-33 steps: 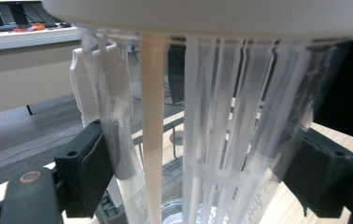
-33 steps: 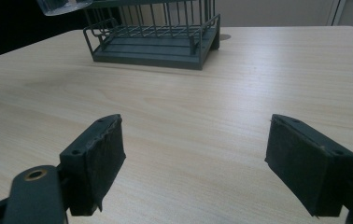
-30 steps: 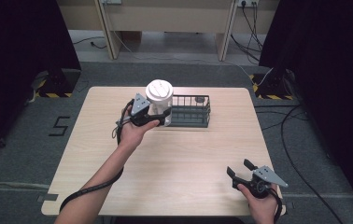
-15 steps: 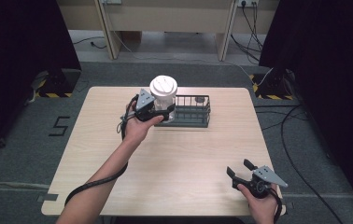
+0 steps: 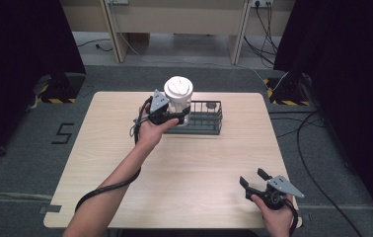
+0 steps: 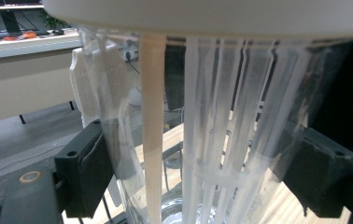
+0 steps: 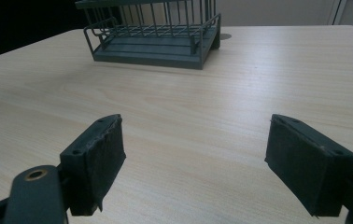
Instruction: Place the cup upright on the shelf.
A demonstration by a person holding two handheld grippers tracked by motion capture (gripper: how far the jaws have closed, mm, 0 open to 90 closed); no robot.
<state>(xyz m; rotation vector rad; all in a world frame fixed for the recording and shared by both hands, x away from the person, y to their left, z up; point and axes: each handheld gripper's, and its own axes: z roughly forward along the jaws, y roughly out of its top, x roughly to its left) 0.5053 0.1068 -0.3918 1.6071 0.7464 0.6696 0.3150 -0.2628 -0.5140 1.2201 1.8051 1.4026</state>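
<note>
The left gripper (image 5: 172, 114) clamps a clear ribbed cup (image 5: 178, 98) with a white lid between its jaws, held above the left end of the dark wire basket (image 5: 205, 118) near the table's (image 5: 214, 163) far edge. No label is readable on it; its base is cut off in the left gripper view. The right gripper (image 5: 254, 181) rests spread wide, holding nothing, at the near right corner.

Clear ribbed plastic cup (image 6: 221, 140), glossy, see-through walls w/ moulded vertical ribs; white matt plastic lid (image 5: 178, 88), smooth. Pale straw-like strip inside, matt, opaque. Dark grey wire basket (image 7: 158, 30), thin metal bars, looks coated, satin finish, solid flat base. Light wood-grain table (image 7: 221, 126), laminate look, smooth w/ faint sheen. Left gripper (image 6: 202, 170) & right gripper (image 7: 195, 163): black matt plastic jaws, faces w/ rough dark padding, edges a bit frayed; brass-coloured metal eyelet by the jaw base.
</note>
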